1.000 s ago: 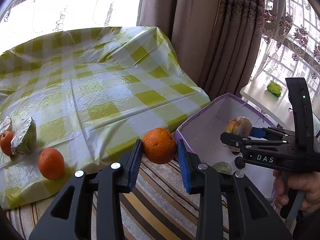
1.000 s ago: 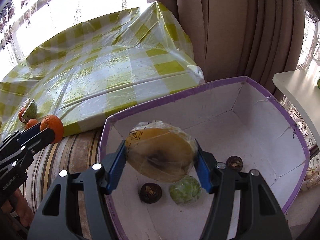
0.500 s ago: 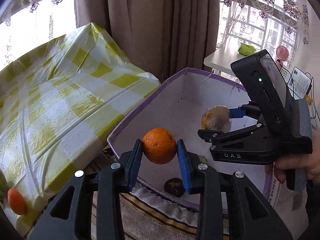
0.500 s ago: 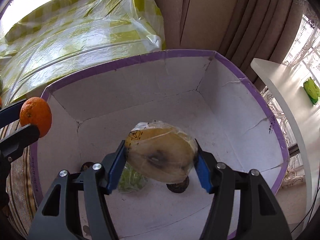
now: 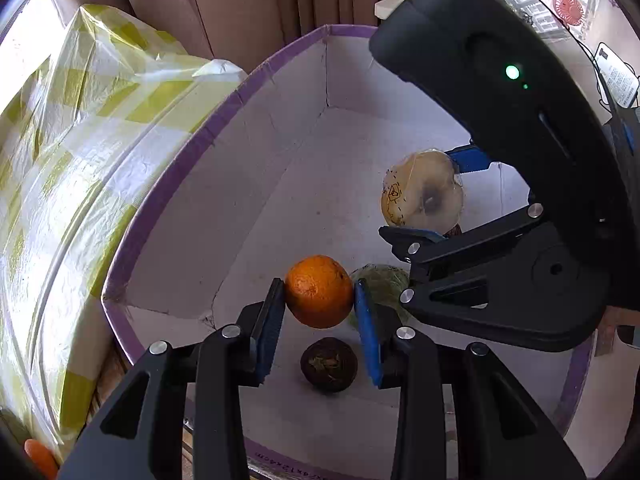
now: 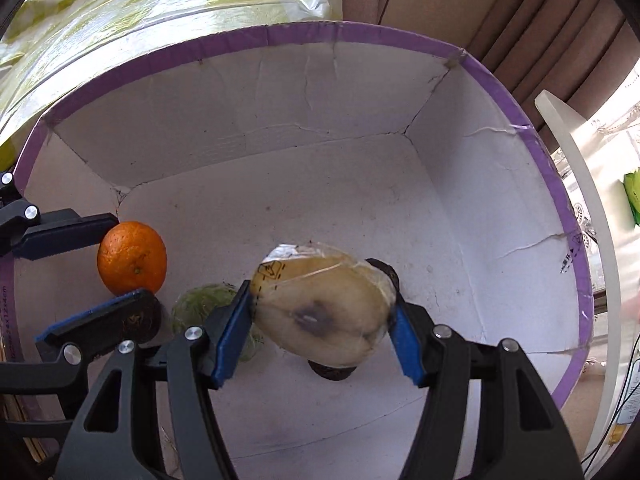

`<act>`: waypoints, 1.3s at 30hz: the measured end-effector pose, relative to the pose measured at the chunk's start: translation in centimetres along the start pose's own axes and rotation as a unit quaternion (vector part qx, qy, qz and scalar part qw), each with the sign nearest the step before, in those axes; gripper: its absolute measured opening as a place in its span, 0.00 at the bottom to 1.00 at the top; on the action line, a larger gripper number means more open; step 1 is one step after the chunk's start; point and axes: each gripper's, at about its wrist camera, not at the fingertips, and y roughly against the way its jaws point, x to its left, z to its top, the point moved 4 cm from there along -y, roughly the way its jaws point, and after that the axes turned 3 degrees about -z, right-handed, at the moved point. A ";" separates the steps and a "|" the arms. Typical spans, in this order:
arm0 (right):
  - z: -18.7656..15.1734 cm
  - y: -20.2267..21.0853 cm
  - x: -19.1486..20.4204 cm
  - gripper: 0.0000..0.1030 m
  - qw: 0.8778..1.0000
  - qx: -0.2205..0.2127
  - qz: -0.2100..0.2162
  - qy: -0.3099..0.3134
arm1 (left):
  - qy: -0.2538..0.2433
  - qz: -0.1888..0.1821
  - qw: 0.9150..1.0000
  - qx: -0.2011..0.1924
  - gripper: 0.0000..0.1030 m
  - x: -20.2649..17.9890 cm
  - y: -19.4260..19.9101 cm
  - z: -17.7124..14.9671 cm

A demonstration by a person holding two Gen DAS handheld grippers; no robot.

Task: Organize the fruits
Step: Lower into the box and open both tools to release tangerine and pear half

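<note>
Checked tablecloth [image 5: 68, 184] beside purple-rimmed box [image 5: 224, 120] (brown curtains [image 5: 240, 4] behind)

Orange [image 5: 319, 291] gripped above white box [image 5: 248, 184] floor near its left wall, plastic-wrapped pale fruit half [image 6: 324, 312] gripped mid-box, green wrapped fruit [image 6: 200, 304] and 2 dark round fruits [image 5: 329, 364] on the floor

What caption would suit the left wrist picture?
Left gripper holds an orange over the box, beside the right gripper gripping a wrapped fruit.

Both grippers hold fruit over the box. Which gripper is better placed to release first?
Probably the left gripper: its orange hangs close above the box floor.
</note>
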 end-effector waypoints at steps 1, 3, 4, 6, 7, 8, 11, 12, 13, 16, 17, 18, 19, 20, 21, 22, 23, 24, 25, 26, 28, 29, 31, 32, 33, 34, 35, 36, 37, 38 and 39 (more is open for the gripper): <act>0.0 -0.2 0.1 0.61 1.000 0.006 -0.001 0.004 | 0.001 -0.005 1.000 0.013 0.32 0.0 -0.6 -0.1; 0.0 -0.6 0.3 0.61 1.000 0.017 -0.011 0.010 | -0.001 -0.018 0.999 0.036 0.32 0.0 -1.6 -0.3; 0.1 -0.8 0.3 0.61 1.000 0.024 -0.017 0.009 | 0.001 -0.023 0.999 0.040 0.32 0.0 -1.8 -0.3; 0.1 -1.2 0.3 0.61 0.999 0.035 -0.022 0.006 | 0.005 -0.017 0.999 0.044 0.32 0.2 -2.1 -0.3; 0.2 -1.3 0.3 0.61 0.999 0.040 -0.021 0.006 | 0.006 -0.014 0.999 0.047 0.32 0.3 -2.2 -0.3; 0.2 -1.5 0.4 0.61 0.999 0.045 -0.018 0.006 | 0.007 -0.012 0.999 0.049 0.32 0.3 -2.3 -0.4; 0.2 -2.1 0.2 0.61 0.998 0.061 -0.019 0.007 | 0.007 -0.010 0.998 0.059 0.33 0.3 -2.6 -0.4; 0.3 -2.4 0.1 0.61 0.998 0.066 -0.020 0.007 | 0.007 -0.011 0.998 0.063 0.33 0.3 -2.8 -0.5; 0.2 -2.5 0.1 0.61 0.997 0.069 -0.021 0.008 | 0.007 -0.013 0.998 0.065 0.33 0.3 -2.8 -0.6; 0.9 -2.9 0.0 0.61 0.997 0.070 -0.024 0.008 | 0.007 -0.019 0.998 0.066 0.33 0.3 -2.9 -0.7; 1.1 -3.0 0.1 0.61 0.997 0.070 -0.025 0.008 | 0.008 -0.019 0.998 0.066 0.33 0.5 -3.2 -0.1; 1.3 -3.0 0.2 0.61 0.997 0.070 -0.025 0.008 | 0.008 -0.020 0.998 0.065 0.33 0.5 -3.2 0.0; 1.3 -3.0 0.3 0.61 0.997 0.070 -0.025 0.009 | 0.008 -0.020 0.998 0.065 0.34 0.7 -3.3 0.3; 1.4 -3.0 0.4 0.61 0.997 0.070 -0.025 0.007 | 0.007 -0.019 0.998 0.065 0.35 0.7 -3.3 0.2; 1.7 -3.1 0.1 0.62 0.997 0.069 -0.022 0.004 | 0.005 -0.021 0.998 0.062 0.39 0.7 -3.2 0.3; 1.1 -3.2 0.1 0.62 0.998 0.068 -0.020 -0.001 | 0.002 -0.025 0.998 0.061 0.46 1.0 -3.3 0.1; 1.1 -3.2 -0.1 0.63 0.997 0.068 -0.019 -0.007 | -0.002 -0.026 0.998 0.061 0.48 0.9 -3.4 0.0; 0.7 -3.0 0.0 0.64 0.998 0.067 -0.020 -0.010 | -0.002 -0.025 0.998 0.060 0.48 0.9 -3.5 -0.1; 0.6 -2.9 0.0 0.64 0.998 0.065 -0.021 -0.011 | -0.002 -0.025 0.998 0.059 0.48 0.9 -3.6 -0.1; 0.6 -2.8 -0.1 0.64 0.998 0.064 -0.022 -0.011 | -0.002 -0.026 0.998 0.058 0.48 1.0 -3.6 -0.1; 0.6 -2.8 -0.1 0.71 0.998 0.063 -0.017 -0.010 | -0.003 -0.028 0.998 0.055 0.51 0.9 -3.5 -0.2; 0.6 -2.7 -0.1 0.72 0.998 0.061 -0.018 -0.012 | -0.004 -0.028 0.998 0.054 0.51 0.8 -3.4 -0.2; 0.7 -2.6 -0.2 0.74 0.998 0.058 -0.016 -0.016 | -0.005 -0.029 0.998 0.050 0.53 0.7 -3.3 -0.3; 0.7 -2.5 -0.2 0.75 0.998 0.056 -0.016 -0.018 | -0.006 -0.030 0.998 0.048 0.54 0.6 -3.2 -0.3; 0.6 -2.5 -0.3 0.76 0.998 0.054 -0.016 -0.018 | -0.006 -0.029 0.999 0.046 0.55 0.6 -3.1 -0.3; 0.7 -2.4 -0.3 0.76 0.998 0.053 -0.016 -0.019 | -0.007 -0.027 0.999 0.042 0.55 0.6 -3.0 -0.3; 0.6 -2.4 -0.5 0.76 0.998 0.050 -0.016 -0.021 | -0.008 -0.024 0.999 0.037 0.55 0.5 -2.9 -0.3; 0.5 -2.3 -0.7 0.77 0.999 0.046 -0.017 -0.023 | -0.008 -0.021 0.999 0.031 0.55 0.6 -2.7 -0.4; 0.5 -2.2 -0.8 0.77 0.999 0.044 -0.017 -0.026 | -0.009 -0.018 0.999 0.027 0.56 0.6 -2.6 -0.6; 0.5 -2.1 -0.9 0.77 0.999 0.042 -0.016 -0.029 | -0.012 -0.015 1.000 0.024 0.57 0.5 -2.5 -0.6; 0.6 -2.1 -1.3 0.78 0.999 0.037 -0.013 -0.036 | -0.015 -0.011 1.000 0.020 0.60 0.5 -2.3 -0.7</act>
